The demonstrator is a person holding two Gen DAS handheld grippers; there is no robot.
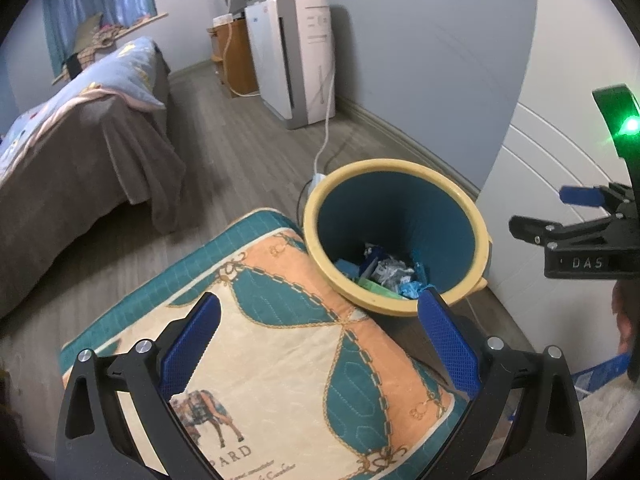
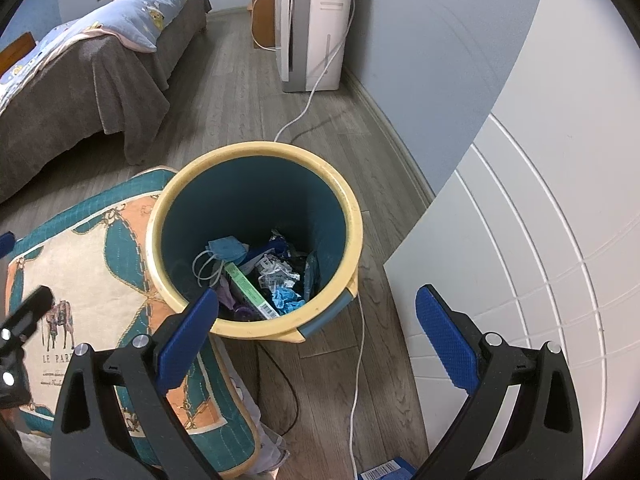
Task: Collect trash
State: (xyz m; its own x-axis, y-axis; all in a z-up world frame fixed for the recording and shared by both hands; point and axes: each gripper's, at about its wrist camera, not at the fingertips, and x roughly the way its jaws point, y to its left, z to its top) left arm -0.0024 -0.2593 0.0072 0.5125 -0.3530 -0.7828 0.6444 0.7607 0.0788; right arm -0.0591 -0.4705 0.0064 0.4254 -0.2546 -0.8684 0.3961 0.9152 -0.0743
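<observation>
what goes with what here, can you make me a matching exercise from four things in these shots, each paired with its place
Things:
1. trash bin
2. patterned cushion
3. white cable
4. face mask

Places:
a. inside the bin
b. along the floor past the bin
c. left of the bin, against its rim
d. on the floor between cushion and white door

Pairs: 1-d, 2-c, 3-b, 4-a

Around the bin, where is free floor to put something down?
Free: the floor between the bed, white appliance and bin. Crowded: the cushion touches the bin; the white cable runs beside the white panel.
</observation>
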